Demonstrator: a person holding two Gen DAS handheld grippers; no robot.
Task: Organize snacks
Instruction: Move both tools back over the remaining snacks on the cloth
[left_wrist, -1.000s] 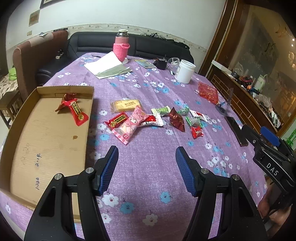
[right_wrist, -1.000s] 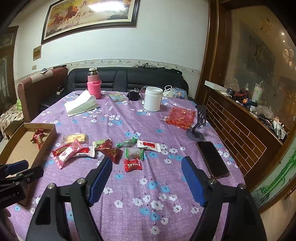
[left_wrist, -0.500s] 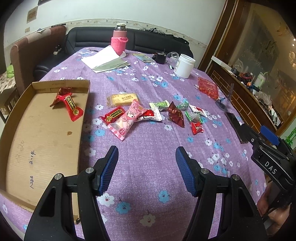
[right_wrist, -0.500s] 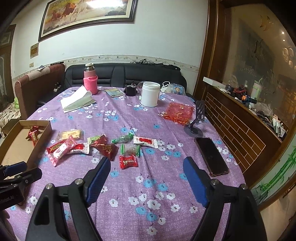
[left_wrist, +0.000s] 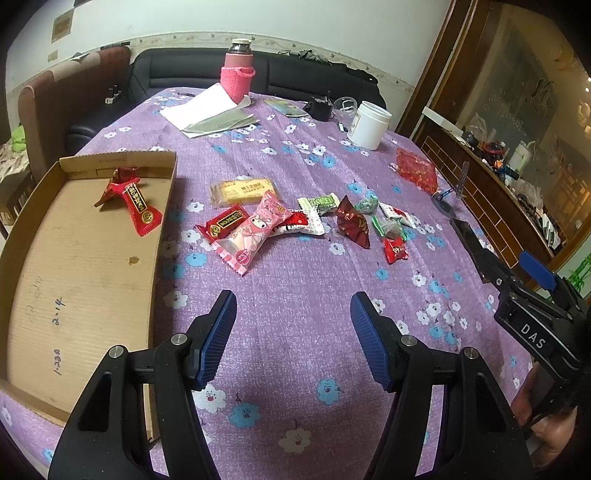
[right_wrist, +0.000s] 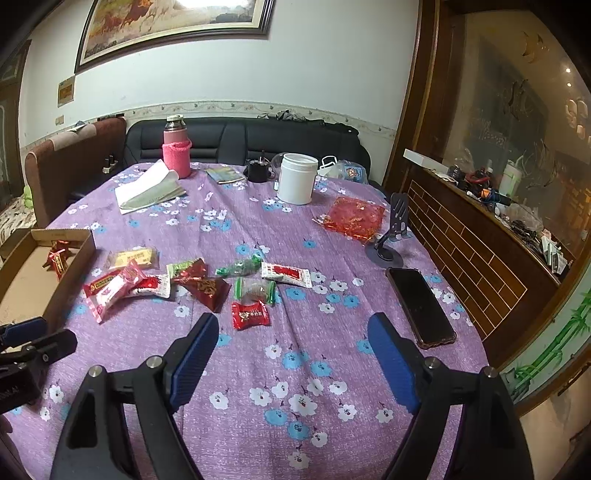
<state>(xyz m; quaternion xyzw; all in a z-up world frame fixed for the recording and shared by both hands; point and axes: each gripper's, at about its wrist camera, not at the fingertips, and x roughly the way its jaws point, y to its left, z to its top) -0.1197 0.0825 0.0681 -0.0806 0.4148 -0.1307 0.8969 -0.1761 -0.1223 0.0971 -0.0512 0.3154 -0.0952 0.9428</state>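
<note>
Several wrapped snacks lie in a row mid-table: a yellow bar (left_wrist: 242, 191), a pink packet (left_wrist: 253, 230), a dark red pouch (left_wrist: 352, 223) and a small red candy (right_wrist: 250, 314). A red candy (left_wrist: 135, 203) lies in the cardboard tray (left_wrist: 79, 295) at the left. My left gripper (left_wrist: 293, 321) hovers open and empty over bare cloth, short of the pink packet. My right gripper (right_wrist: 291, 341) is above the cloth just short of the small red candy, its jaws opening with nothing between them.
A black phone (right_wrist: 419, 306) lies at the right edge beside a phone stand (right_wrist: 391, 236). Farther back are a red mesh bag (right_wrist: 351, 218), a white jar (right_wrist: 297, 177), a pink-sleeved bottle (right_wrist: 176, 149) and papers (right_wrist: 147, 188). A sofa and chair stand behind the table.
The right gripper's jaws have spread a little wider. Both views have tilted slightly, and the snacks sit in much the same places.
</note>
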